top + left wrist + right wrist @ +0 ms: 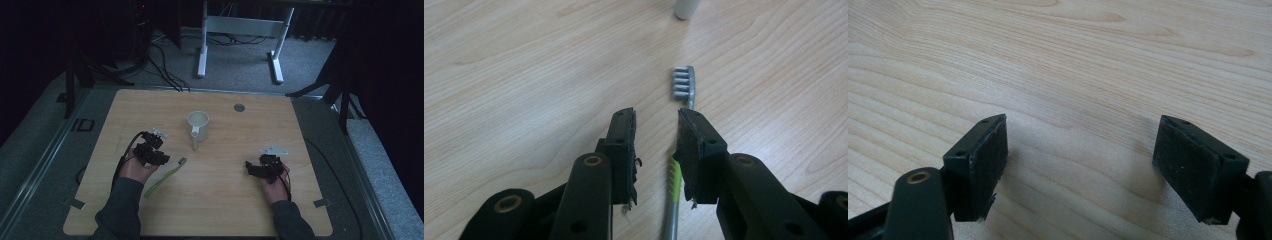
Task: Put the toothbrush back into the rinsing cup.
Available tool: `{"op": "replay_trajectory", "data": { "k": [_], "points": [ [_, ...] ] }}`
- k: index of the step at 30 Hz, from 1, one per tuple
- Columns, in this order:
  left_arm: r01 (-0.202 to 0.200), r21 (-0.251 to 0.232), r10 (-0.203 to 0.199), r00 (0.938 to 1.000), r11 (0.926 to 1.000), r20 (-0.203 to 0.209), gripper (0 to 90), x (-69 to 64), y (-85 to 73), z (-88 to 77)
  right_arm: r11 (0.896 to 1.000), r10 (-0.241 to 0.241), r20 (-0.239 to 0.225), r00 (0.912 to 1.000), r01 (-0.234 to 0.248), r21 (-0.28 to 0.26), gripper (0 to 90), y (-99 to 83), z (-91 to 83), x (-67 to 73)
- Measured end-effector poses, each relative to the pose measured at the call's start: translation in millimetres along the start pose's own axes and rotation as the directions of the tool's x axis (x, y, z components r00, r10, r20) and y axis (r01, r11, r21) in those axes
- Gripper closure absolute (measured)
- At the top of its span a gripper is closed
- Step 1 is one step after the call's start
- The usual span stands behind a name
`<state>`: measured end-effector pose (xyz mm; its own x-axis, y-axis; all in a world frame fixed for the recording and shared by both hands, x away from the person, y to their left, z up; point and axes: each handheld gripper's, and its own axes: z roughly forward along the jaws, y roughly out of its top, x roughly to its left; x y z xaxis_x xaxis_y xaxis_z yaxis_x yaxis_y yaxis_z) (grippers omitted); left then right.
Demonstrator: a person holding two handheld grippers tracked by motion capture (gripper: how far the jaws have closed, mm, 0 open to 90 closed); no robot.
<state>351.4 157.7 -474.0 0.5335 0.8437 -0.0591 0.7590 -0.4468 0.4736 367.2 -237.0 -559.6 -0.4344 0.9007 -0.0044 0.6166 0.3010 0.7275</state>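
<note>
On a light wooden table (220,200), the left hand-held gripper (656,122) straddles the neck of a toothbrush with a green-and-grey handle and a grey bristled head (684,85). Its two black jaws stand narrowly parted; the handle runs up between them, close against the far-side pad, while a clear gap remains on the other side — the jaws are not clamped and the brush lies flat on the wood, ungripped. In the high view that left hand-held gripper (152,150) sits at the table's left of centre, with the toothbrush (165,180) slanting out from under it toward the near edge.

The right hand-held gripper (1080,145) is released: its jaws spread wide over bare wood grain, nothing between them and nothing touched. From above, the right hand-held gripper (262,167) rests low over the table at the right, well apart from the brush.

A white plastic mug with a long straight handle (197,125) stands upright near the table's middle, beyond the left gripper and apart from it — its handle points toward the person. The inside looks pale and bare, though the dim light leaves the bottom hard to read. The tip of that handle (686,7) shows just past the brush head in the left gripper view.
</note>
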Motion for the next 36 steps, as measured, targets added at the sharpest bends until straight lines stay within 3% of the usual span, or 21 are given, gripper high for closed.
{"op": "replay_trajectory", "data": {
  "k": [8,14,28,36],
  "points": [
    [0.001,0.051,-0.001,1.0000,0.9987,-0.010,71.0,-4.6,4.2,4.1,1.000,0.000,0.000,1.0000,0.000,0.000,21.6,0.0,0.0,0.0],
    [-0.020,0.081,0.021,0.9997,0.9965,-0.010,71.6,-8.1,5.9,7.8,1.000,0.000,0.000,1.0000,0.000,0.000,21.6,0.0,0.0,0.0],
    [-0.042,0.127,0.043,0.9990,0.9910,-0.007,71.6,-14.1,13.4,11.3,1.000,0.000,0.000,1.0000,0.000,0.000,21.6,0.0,0.0,0.0],
    [-0.063,0.166,0.063,0.9980,0.9840,0.005,71.8,-15.7,17.9,14.2,1.000,0.001,0.000,1.0000,-0.001,-0.001,21.6,0.0,0.1,0.0]
  ]
}}
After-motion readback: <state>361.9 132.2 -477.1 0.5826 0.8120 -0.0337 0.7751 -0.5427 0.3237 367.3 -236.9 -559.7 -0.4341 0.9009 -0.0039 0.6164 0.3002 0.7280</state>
